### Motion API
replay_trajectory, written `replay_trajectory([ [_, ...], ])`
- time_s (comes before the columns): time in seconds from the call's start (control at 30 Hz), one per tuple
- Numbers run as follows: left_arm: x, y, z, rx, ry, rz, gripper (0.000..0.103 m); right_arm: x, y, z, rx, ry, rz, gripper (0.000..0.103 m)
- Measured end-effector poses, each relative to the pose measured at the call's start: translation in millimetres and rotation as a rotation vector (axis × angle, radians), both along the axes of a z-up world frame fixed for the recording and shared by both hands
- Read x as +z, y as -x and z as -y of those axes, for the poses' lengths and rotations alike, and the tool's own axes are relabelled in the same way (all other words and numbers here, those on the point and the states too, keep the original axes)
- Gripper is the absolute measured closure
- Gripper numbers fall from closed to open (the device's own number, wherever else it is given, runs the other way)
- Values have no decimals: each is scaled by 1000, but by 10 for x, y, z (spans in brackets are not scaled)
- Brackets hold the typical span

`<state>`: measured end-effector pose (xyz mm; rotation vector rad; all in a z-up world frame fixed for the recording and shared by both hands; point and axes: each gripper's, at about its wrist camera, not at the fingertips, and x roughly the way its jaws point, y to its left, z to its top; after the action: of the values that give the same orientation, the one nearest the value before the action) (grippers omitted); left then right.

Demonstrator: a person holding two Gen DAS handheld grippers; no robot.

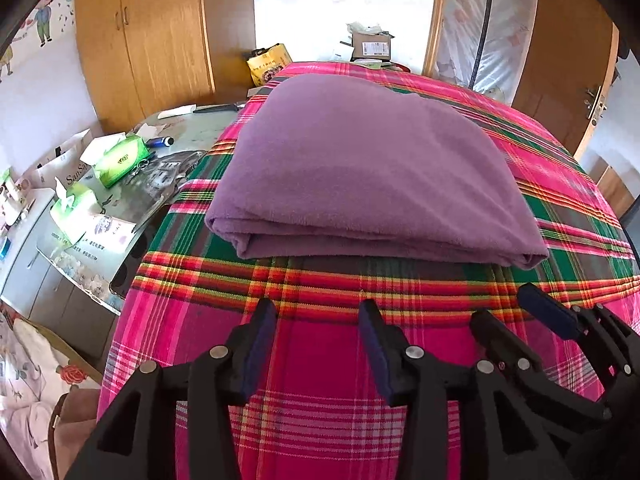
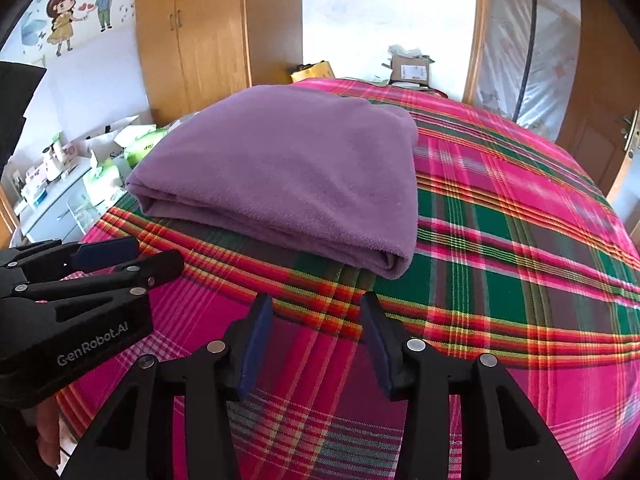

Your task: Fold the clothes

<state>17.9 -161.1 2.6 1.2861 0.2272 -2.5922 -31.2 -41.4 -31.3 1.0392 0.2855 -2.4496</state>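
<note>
A purple fleece garment [image 1: 360, 168] lies folded into a thick rectangle on the pink, green and red plaid bedspread [image 1: 312, 360]. It also shows in the right wrist view [image 2: 288, 172]. My left gripper [image 1: 318, 308] is open and empty, hovering over the bedspread just short of the garment's near folded edge. My right gripper [image 2: 316, 302] is open and empty too, short of the garment's near right corner. The right gripper also shows at the right in the left wrist view [image 1: 506, 300], and the left gripper at the left in the right wrist view [image 2: 156, 252].
A cluttered side table [image 1: 132, 184] with green tissue packs [image 1: 120, 160] and papers stands left of the bed. Wooden wardrobe [image 1: 152, 32] at back left, wooden door [image 1: 572, 60] at back right. A cardboard box [image 1: 372, 46] and a yellow bag [image 1: 268, 62] sit beyond the bed's far edge.
</note>
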Motion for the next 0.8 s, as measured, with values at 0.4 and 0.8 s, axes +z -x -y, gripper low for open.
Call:
replay_trajectory([
  [0.4, -22, 55, 6, -2, 14, -15, 53, 14, 64, 63, -14, -11, 19, 56],
  [0.8, -33, 93, 72, -2, -7, -20, 52, 27, 112, 48, -15, -11, 29, 55],
])
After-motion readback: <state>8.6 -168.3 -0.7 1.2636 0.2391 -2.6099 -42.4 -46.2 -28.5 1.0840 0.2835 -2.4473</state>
